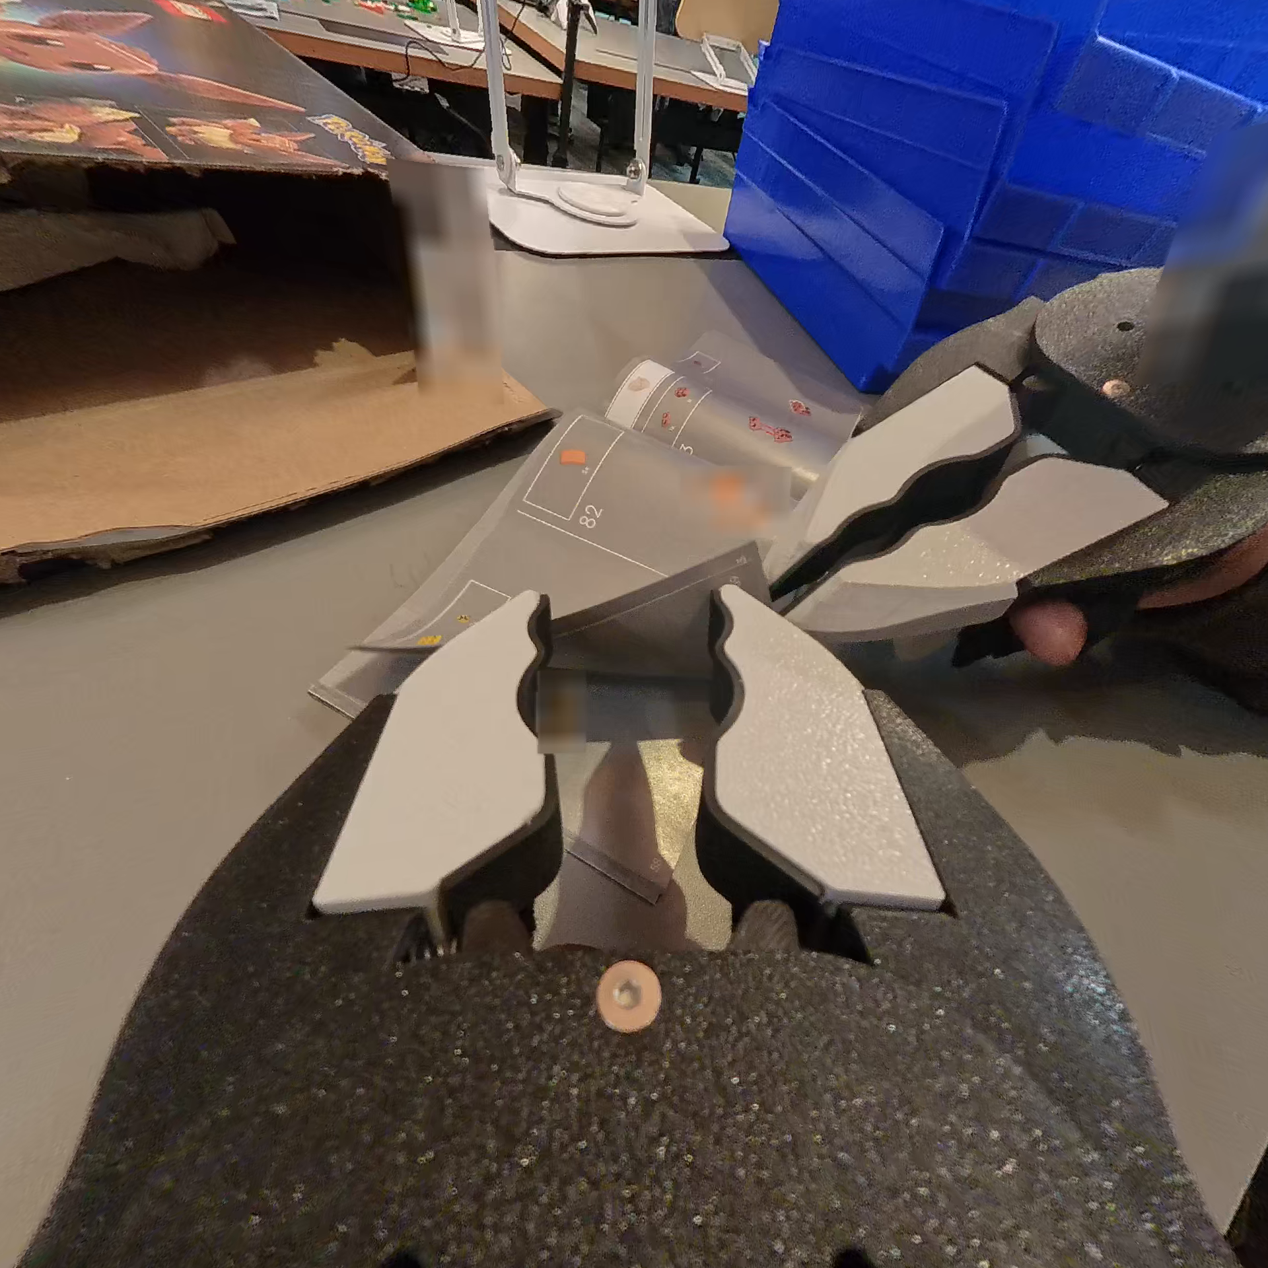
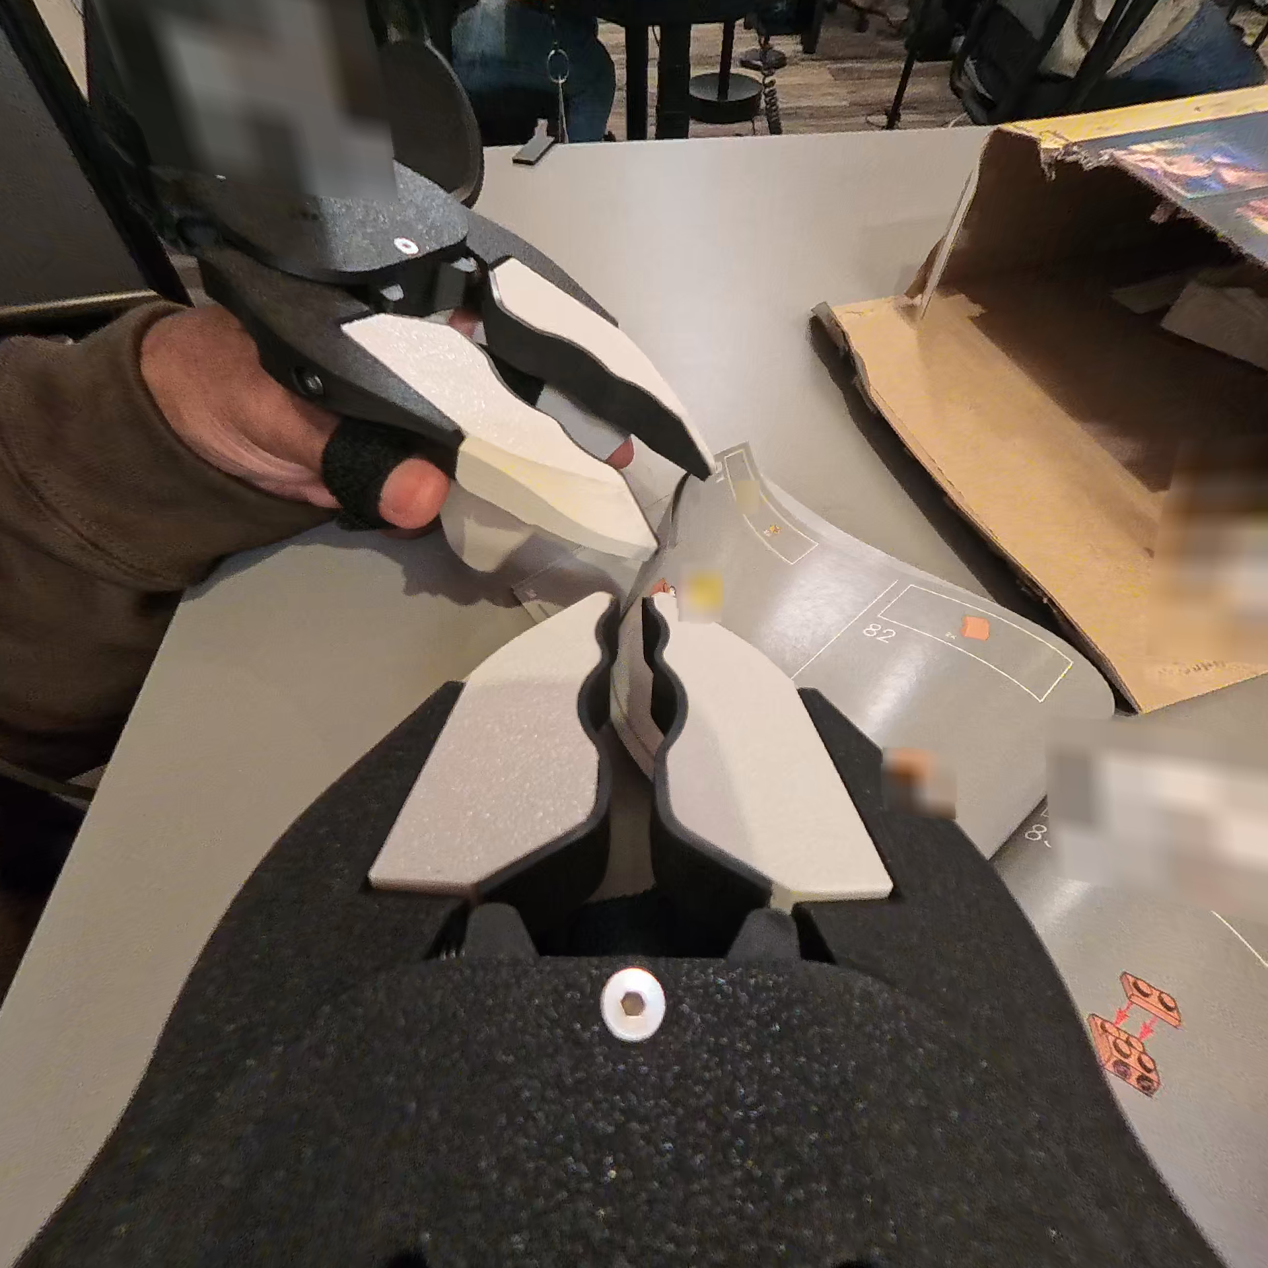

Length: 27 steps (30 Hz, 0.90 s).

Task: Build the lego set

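Nearest, the right hand-held gripper (image 2: 628, 621) was clamped on a page edge of the instruction booklet (image 2: 892, 617), w/ the left hand-held gripper (image 1: 628, 624) held apart around lifted pages. The booklet lay on the grey surface (image 1: 171, 720), near the torn cardboard box (image 1: 206, 446). Risk judged: the thin page could be torn or creased if pulled vs. the spine. No bricks were seen nearby.

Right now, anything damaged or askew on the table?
Yes. The cardboard box lies torn open, its edges ragged. The instruction booklet is curled up off the table, with the right gripper shut on a page; the left gripper is open around another.
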Each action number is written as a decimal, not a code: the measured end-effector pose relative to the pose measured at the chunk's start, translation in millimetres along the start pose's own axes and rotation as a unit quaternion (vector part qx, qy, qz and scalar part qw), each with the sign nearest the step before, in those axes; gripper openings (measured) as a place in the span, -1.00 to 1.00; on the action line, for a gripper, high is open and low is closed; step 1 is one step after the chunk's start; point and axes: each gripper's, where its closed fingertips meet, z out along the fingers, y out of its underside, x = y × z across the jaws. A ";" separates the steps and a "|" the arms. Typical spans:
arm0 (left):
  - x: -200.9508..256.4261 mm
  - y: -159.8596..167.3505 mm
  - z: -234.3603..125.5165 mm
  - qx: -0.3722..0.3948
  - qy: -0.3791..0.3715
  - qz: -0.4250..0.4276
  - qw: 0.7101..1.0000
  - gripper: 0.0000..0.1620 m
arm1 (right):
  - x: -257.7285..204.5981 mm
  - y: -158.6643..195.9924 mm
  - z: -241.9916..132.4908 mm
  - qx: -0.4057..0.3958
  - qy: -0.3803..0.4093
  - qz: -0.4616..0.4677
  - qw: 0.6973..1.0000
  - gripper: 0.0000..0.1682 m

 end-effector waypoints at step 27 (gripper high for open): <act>1.5 2.7 1.6 -0.011 -0.001 0.009 1.000 -0.46 | 5.1 -3.9 -2.2 0.019 -0.036 0.086 0.995 -1.00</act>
